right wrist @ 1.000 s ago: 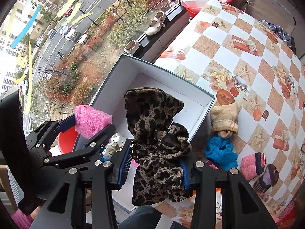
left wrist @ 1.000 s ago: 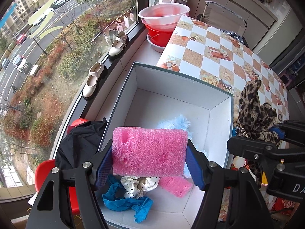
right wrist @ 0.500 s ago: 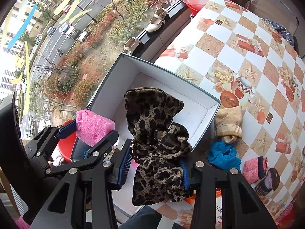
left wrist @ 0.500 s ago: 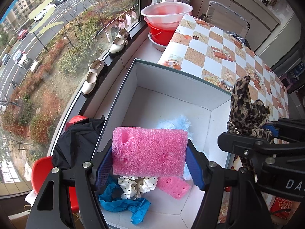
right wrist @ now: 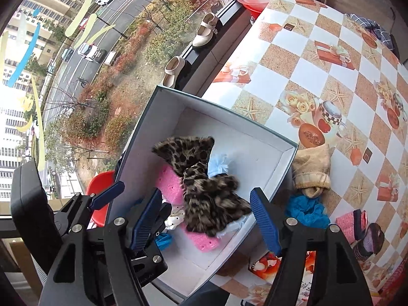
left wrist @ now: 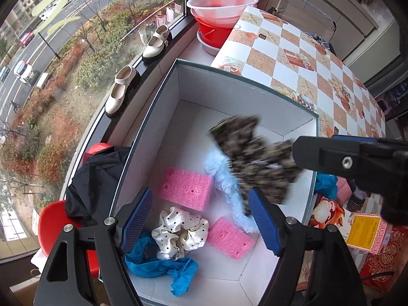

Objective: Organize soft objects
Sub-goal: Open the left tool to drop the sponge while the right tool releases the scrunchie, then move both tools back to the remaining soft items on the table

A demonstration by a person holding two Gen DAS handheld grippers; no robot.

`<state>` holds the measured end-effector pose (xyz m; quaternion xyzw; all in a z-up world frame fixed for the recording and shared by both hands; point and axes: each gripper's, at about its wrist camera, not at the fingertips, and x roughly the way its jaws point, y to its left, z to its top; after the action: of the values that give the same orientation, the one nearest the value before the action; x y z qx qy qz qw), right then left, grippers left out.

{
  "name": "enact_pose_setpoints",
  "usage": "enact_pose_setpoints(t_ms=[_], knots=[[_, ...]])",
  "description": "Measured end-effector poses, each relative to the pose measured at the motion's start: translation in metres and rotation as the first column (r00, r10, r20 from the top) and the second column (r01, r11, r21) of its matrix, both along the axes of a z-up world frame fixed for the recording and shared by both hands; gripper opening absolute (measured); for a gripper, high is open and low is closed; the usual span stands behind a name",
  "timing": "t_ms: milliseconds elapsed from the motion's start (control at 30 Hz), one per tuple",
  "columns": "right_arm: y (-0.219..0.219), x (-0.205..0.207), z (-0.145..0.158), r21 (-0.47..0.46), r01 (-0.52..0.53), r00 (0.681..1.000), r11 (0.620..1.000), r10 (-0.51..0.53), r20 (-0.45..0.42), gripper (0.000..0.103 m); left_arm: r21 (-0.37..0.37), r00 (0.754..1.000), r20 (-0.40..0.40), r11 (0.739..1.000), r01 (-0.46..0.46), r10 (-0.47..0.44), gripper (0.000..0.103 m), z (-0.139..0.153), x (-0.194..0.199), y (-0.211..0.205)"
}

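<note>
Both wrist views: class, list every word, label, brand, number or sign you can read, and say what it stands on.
Nothing can be read as it stands.
Yellow label on the patterned box: dark print, too small to read.
Red packet: a pale ornamental sign, too distorted to read.
Printed paper at the table's near edge: marks too blurred to read.

two pink sponges (left wrist: 187, 187) (left wrist: 230, 237), one white box (left wrist: 255, 95), two cream shoes (left wrist: 119, 90) (left wrist: 156, 42), one leopard cloth (right wrist: 204, 181), one polka-dot scrunchie (left wrist: 179, 232)
</note>
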<state>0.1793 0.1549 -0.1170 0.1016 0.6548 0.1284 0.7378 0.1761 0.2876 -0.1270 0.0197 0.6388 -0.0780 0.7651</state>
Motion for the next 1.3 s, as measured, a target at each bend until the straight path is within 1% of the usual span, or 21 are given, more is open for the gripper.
enact_pose_setpoints(t_ms=[33, 67, 100, 167, 233, 333, 367, 433, 500, 533, 667, 833, 967, 1067, 1200, 1300], knots=[[-0.002, 0.0, 0.001, -0.009, 0.01, 1.0, 1.0, -0.01, 0.003, 0.075, -0.007, 1.0, -0.021, 1.0, -0.012, 0.012, 0.082, -0.002, 0.001, 0.002], [-0.005, 0.0, 0.002, -0.017, 0.022, 1.0, 1.0, -0.021, 0.004, 0.087, -0.012, 0.999, -0.028, 1.0, -0.022, 0.022, 0.082, -0.003, 0.001, 0.003], [-0.008, -0.001, 0.003, -0.021, 0.034, 0.999, 0.999, -0.034, 0.005, 0.097, -0.01, 0.999, -0.024, 1.0, -0.03, 0.03, 0.084, -0.003, 0.001, 0.004], [-0.015, -0.004, 0.006, -0.031, 0.061, 0.998, 0.998, -0.061, 0.005, 0.101, -0.008, 0.999, -0.007, 0.999, -0.04, 0.04, 0.091, 0.0, -0.002, 0.006], [-0.021, -0.006, 0.008, -0.037, 0.072, 0.997, 0.997, -0.072, 0.003, 0.101, -0.027, 0.999, 0.005, 0.999, -0.045, 0.046, 0.095, 0.004, -0.003, 0.007], [-0.029, -0.01, 0.012, -0.043, 0.086, 0.996, 0.995, -0.086, -0.003, 0.101, -0.074, 0.999, -0.002, 0.997, -0.034, 0.034, 0.096, 0.011, -0.004, 0.003], [-0.032, -0.012, 0.013, -0.037, 0.096, 0.995, 0.995, -0.096, -0.006, 0.101, -0.078, 1.0, -0.007, 0.997, -0.027, 0.027, 0.096, 0.014, -0.003, 0.0], [-0.04, -0.016, 0.017, -0.013, 0.117, 0.993, 0.993, -0.117, -0.014, 0.101, -0.063, 1.0, -0.004, 0.998, -0.009, 0.009, 0.097, 0.019, -0.004, -0.007], [-0.049, -0.021, 0.021, 0.017, 0.147, 0.989, 0.989, -0.147, -0.016, 0.101, -0.021, 1.0, 0.004, 1.0, 0.013, -0.013, 0.097, 0.025, -0.006, -0.015], [-0.055, -0.023, 0.024, 0.033, 0.167, 0.986, 0.985, -0.166, -0.022, 0.101, -0.018, 1.0, -0.001, 0.999, 0.027, -0.027, 0.097, 0.027, -0.006, -0.019], [-0.078, -0.034, 0.034, 0.07, 0.231, 0.973, 0.97, -0.229, -0.029, 0.101, -0.086, 0.996, -0.04, 0.994, 0.071, -0.075, 0.097, 0.035, -0.01, -0.034], [-0.108, -0.055, 0.051, 0.121, 0.285, 0.958, 0.951, -0.284, -0.024, 0.101, -0.124, 0.987, -0.06, 0.982, 0.143, -0.151, 0.097, 0.049, -0.016, -0.061], [-0.136, -0.079, 0.063, 0.141, 0.343, 0.939, 0.929, -0.343, -0.029, 0.101, -0.133, 0.973, -0.06, 0.968, 0.213, -0.222, 0.098, 0.058, -0.024, -0.088], [-0.161, -0.098, 0.071, 0.151, 0.388, 0.921, 0.909, -0.388, -0.033, 0.101, -0.154, 0.961, -0.083, 0.956, 0.249, -0.263, 0.098, 0.059, -0.027, -0.108], [-0.2, -0.126, 0.081, 0.149, 0.466, 0.883, 0.872, -0.469, -0.019, 0.101, -0.145, 0.943, -0.094, 0.941, 0.305, -0.32, 0.098, 0.056, -0.033, -0.137], [-0.23, -0.145, 0.08, 0.139, 0.529, 0.847, 0.837, -0.531, -0.023, 0.101, -0.139, 0.925, -0.109, 0.927, 0.349, -0.364, 0.098, 0.051, -0.037, -0.16]])
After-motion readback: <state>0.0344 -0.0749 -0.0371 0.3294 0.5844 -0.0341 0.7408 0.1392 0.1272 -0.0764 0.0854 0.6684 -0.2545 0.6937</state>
